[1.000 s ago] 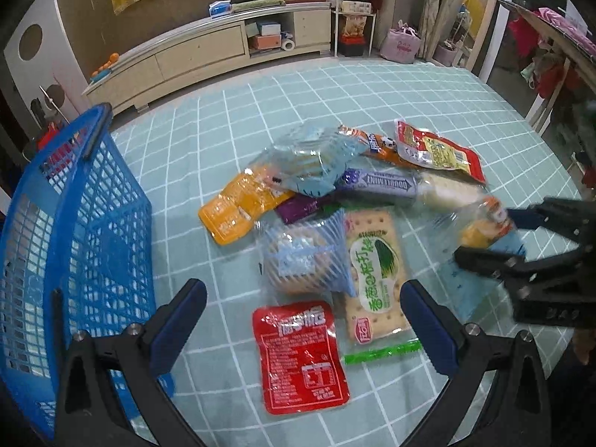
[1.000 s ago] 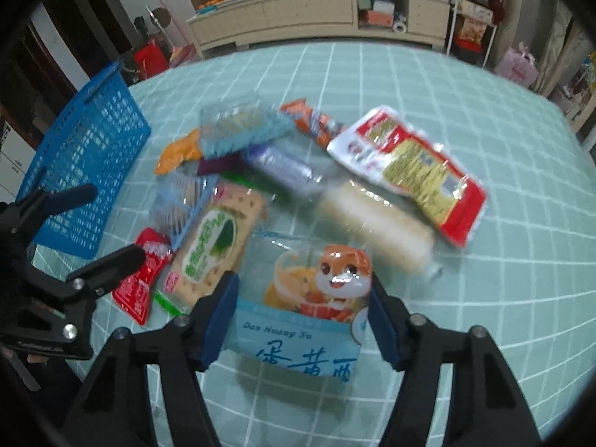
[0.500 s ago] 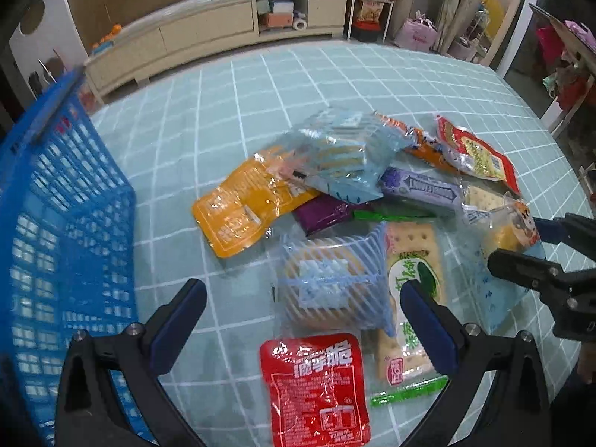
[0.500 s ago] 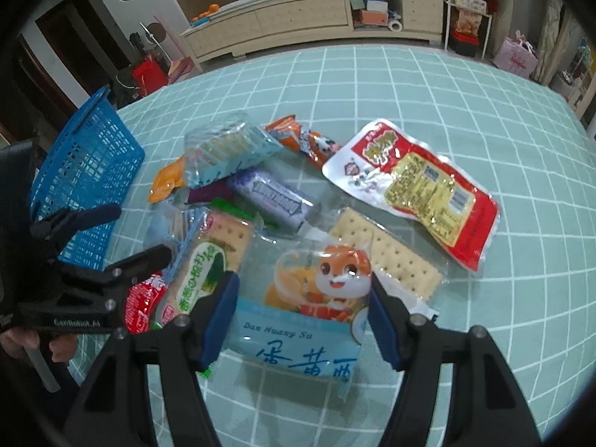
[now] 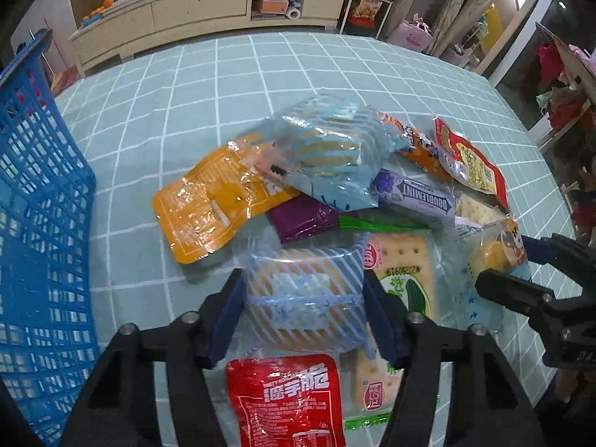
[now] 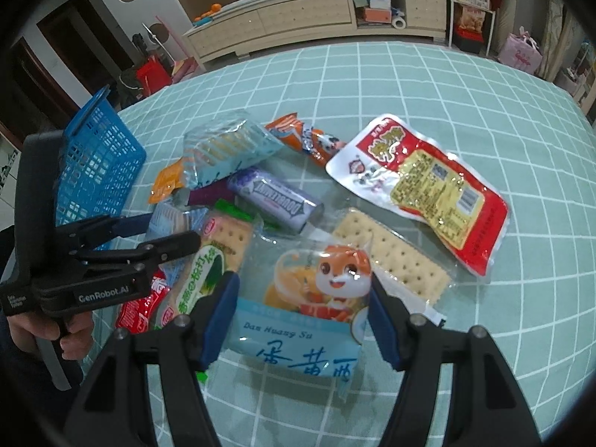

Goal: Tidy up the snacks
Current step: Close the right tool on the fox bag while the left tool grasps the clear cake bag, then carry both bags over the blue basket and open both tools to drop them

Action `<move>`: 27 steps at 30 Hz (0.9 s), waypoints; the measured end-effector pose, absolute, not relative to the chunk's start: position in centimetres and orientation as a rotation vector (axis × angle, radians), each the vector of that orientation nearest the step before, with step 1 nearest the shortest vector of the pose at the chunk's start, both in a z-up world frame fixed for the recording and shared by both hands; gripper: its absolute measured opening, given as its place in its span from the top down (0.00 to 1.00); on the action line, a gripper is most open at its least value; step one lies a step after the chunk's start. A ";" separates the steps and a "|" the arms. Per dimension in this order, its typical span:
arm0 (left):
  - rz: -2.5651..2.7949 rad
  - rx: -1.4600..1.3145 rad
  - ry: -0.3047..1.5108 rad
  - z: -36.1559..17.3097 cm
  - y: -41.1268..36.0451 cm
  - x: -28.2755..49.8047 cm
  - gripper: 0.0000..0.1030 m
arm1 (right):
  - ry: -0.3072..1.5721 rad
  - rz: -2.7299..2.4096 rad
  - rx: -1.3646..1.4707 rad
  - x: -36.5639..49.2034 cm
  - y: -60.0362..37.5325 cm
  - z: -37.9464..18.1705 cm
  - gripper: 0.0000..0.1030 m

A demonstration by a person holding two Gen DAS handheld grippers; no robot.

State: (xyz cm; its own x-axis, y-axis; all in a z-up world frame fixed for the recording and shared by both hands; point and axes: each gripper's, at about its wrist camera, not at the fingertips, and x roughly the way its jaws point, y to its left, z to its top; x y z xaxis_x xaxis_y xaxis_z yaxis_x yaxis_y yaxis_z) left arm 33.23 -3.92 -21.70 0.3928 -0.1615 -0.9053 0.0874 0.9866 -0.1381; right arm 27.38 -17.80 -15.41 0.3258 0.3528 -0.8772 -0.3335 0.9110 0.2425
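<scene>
A home living room is showing beyond the fingertips. A long low cabinet is standing against the far wall, and a pink bag is sitting right of it.

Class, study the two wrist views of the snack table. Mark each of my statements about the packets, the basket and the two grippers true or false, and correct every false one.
1. The left gripper has a blue-striped packet between its fingers. True.
2. The right gripper is around the red sachet. False: it is around the squirrel pastry pack.
3. The blue basket already holds several snacks. False: none is visible inside.
4. The Doublemint pack lies among the pile on the table. True.
5. The tablecloth is plain red. False: teal with a white grid.
</scene>
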 end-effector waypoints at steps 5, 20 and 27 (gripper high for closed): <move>-0.134 -0.029 1.119 -20.4 -4.6 31.1 0.48 | 1.149 0.449 0.009 27.3 -17.6 -15.4 0.31; -0.160 -0.041 1.010 -14.7 -4.6 26.9 0.48 | 1.084 0.424 -0.008 24.1 -16.2 -9.2 0.31; -0.158 -0.077 0.945 -10.7 -2.4 24.2 0.48 | 1.027 0.442 -0.050 21.8 -14.3 -5.4 0.31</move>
State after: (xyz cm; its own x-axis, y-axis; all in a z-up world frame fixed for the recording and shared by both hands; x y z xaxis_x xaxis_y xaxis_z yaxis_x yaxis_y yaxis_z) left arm 24.21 -2.42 -10.69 0.5755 -0.1682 -0.8003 0.1009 0.9857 -0.1347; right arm 21.84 -14.33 -5.43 0.4371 0.3321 -0.8359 -0.3785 0.9109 0.1640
